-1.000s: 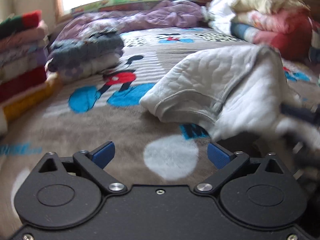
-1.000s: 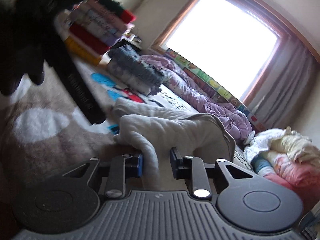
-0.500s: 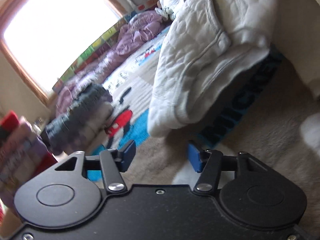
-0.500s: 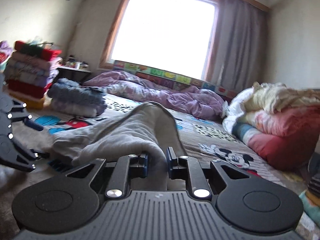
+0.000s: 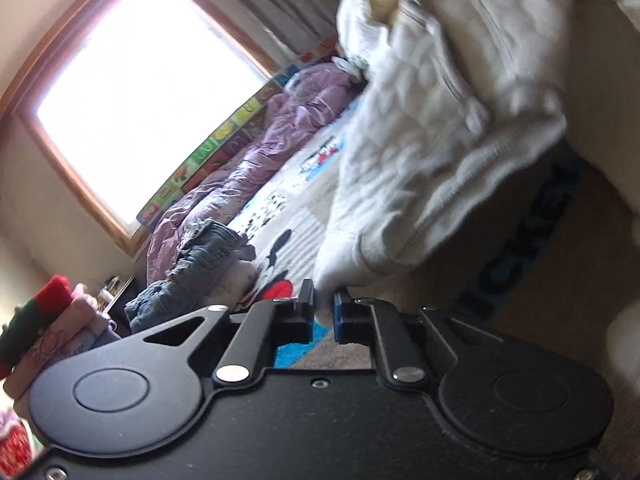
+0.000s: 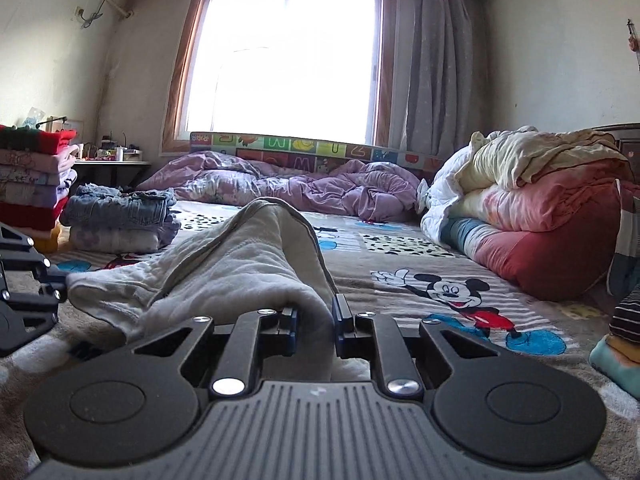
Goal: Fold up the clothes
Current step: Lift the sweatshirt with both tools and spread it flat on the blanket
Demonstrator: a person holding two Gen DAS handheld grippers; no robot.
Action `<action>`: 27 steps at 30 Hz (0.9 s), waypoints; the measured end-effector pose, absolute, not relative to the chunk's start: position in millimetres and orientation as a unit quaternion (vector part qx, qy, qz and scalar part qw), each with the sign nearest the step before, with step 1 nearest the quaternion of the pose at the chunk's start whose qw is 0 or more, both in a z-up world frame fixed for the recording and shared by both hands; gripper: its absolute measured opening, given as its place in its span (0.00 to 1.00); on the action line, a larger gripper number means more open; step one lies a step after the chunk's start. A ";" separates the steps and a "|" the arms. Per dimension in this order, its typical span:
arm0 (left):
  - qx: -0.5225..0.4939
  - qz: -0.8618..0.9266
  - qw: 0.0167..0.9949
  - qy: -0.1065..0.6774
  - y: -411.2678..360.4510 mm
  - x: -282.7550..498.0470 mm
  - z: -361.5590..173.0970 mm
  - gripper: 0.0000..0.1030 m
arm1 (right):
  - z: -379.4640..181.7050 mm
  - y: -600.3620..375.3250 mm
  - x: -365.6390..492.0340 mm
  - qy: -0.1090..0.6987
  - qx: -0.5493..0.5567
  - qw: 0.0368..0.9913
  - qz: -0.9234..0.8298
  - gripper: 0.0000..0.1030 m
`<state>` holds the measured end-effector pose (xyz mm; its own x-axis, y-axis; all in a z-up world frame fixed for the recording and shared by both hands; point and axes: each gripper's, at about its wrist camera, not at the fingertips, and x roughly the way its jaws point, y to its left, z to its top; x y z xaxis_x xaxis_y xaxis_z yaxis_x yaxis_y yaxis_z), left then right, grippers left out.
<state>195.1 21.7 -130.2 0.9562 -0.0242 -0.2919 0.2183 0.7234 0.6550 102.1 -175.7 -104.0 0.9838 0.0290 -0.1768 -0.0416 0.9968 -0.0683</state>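
A white quilted garment (image 5: 432, 132) hangs stretched between my two grippers over the Mickey Mouse blanket (image 5: 532, 236). My left gripper (image 5: 323, 308) is shut on its lower corner, and the view is tilted. My right gripper (image 6: 314, 320) is shut on the other end of the white garment (image 6: 240, 264), which runs left toward the left gripper's black body (image 6: 24, 284).
Folded jeans on a folded cloth (image 6: 120, 216) sit at left, beside a tall stack of folded clothes (image 6: 32, 184). A purple duvet (image 6: 288, 188) lies under the window. Piled quilts (image 6: 532, 208) stand at right, with more clothes (image 6: 620, 336) at the right edge.
My left gripper moved in to the garment's lower corner and shut on it; it was open before. My right gripper kept its hold and levelled out.
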 end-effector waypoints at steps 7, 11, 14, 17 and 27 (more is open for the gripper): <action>0.336 -0.054 0.937 0.085 8.1 168.4 -83.2 0.06 | -92.4 -174.7 81.0 0.053 -0.037 0.998 0.022 0.13; 0.322 -0.047 0.944 0.059 5.7 151.3 -57.3 0.06 | -79.1 -177.5 67.1 0.032 -0.036 0.999 0.021 0.12; 0.316 -0.040 0.947 0.039 4.7 136.1 -41.8 0.05 | -65.9 -180.4 56.1 0.012 -0.038 0.999 0.021 0.11; 0.308 -0.034 0.950 0.020 3.7 124.7 -26.3 0.05 | -51.9 -184.3 47.1 -0.006 -0.040 0.999 0.021 0.11; 0.296 -0.018 0.954 -0.041 -3.9 82.6 13.5 0.05 | 1.6 -207.1 20.5 -0.058 -0.050 0.997 0.017 0.09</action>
<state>82.6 -3.9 13.5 0.9959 -0.0584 0.0685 0.0093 0.8236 0.5671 20.5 -207.1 1.6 0.9927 0.0406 0.1133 -0.0291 0.9945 -0.1010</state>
